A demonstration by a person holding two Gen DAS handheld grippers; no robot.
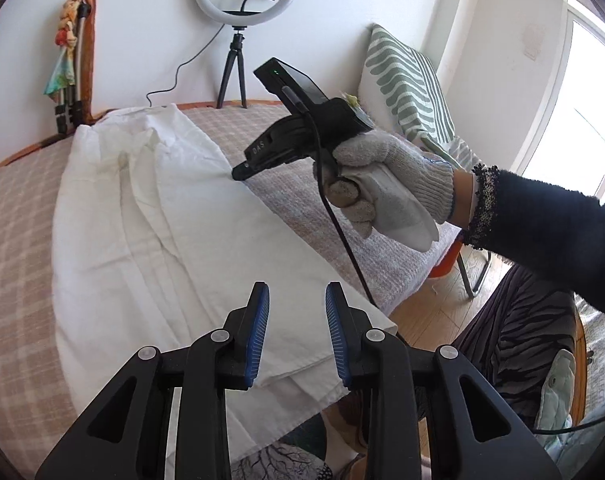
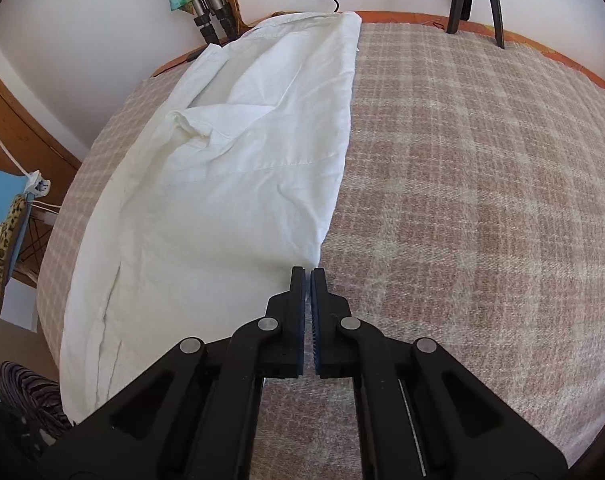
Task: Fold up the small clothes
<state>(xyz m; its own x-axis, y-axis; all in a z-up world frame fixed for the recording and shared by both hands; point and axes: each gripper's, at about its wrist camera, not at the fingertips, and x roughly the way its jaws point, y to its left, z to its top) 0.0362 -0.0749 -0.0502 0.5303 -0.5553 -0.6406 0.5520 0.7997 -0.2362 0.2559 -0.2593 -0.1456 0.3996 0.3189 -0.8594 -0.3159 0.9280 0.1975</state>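
- Blue-padded left gripper (image 1: pixel 297 334) hovered parted and empty over the white garment's (image 1: pixel 150 216) near hem at 6 o'clock.
- Right gripper (image 2: pixel 307 276) sat closed at its 3 o'clock edge, apparently empty.
- Judged best: pinch both layers.

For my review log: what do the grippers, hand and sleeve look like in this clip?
The left gripper has black angular linkage arms with pale round pivot caps and blue ribbed pads. The right gripper is also black, with metal pivots; a black cable hangs from its body, marked "DAS". The right hand wears a grey knit glove below a dark sleeve with a speckled cuff.
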